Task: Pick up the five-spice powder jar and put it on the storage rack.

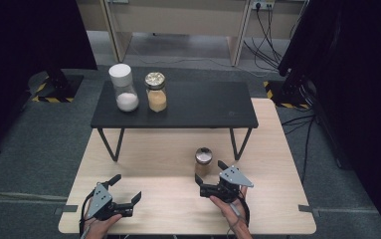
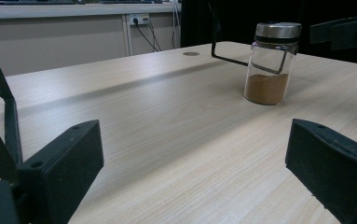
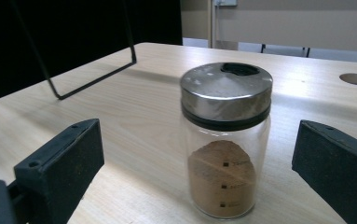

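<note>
We have our right tool (image 1: 209,176) open, its jaws spread to either side of the brown spice jar (image 3: 225,144), which stands upright on the desk (image 1: 168,199) just in front of the black shelf (image 1: 203,107), not yet gripped. Our left tool (image 1: 126,188) also gapes empty, well apart from it. We judge the work barely begun: closing on the jar and moving it are left.

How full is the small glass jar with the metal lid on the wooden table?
Under half full. In the right gripper view the jar stands upright, brown powder filling only its lower part, clear glass above up to the lid.
</note>
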`<state>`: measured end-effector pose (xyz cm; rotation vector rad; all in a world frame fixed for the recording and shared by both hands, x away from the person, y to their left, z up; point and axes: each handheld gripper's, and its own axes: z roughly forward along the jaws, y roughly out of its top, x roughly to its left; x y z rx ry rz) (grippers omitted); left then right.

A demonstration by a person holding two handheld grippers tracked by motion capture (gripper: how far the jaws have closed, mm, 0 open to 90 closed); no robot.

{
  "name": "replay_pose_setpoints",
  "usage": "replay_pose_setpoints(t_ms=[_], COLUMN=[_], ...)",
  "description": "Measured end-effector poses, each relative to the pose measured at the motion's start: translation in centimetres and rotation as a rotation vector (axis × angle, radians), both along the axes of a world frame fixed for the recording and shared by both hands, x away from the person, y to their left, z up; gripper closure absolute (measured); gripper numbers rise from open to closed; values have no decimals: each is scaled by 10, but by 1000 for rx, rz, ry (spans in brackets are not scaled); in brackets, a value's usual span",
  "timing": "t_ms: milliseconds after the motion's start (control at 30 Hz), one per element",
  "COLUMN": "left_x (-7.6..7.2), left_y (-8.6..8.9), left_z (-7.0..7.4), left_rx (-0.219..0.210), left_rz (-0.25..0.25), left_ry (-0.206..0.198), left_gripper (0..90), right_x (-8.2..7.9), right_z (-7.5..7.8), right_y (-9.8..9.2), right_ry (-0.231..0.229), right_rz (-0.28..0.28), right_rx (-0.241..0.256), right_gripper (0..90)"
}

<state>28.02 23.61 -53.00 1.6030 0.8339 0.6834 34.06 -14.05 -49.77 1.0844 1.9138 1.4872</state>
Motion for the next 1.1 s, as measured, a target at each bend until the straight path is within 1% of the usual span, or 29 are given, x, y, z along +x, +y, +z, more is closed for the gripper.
replay_pose_setpoints(t_ms=[467,533,767,867,1100], left_x=[0,0,0,0,0], left_y=[0,0,0,0,1], left_z=[0,0,0,0,0], left_rx=[-2,-2,-3,-3,-6], left_rz=[0,1,1,1,1], left_ry=[0,0,0,0,2], left_gripper=[37,37,37,37,37], right_x=[21,25,34,36,41], right_z=[-9,-10,-13,-14,-15], right_y=[4,5,7,9,13], right_ry=[5,5,10,16,21], right_rz=[-38,-39,-51,-52,-44], right_rx=[-35,-39,-52,-50,-56], right_gripper=[46,65,77,84,146])
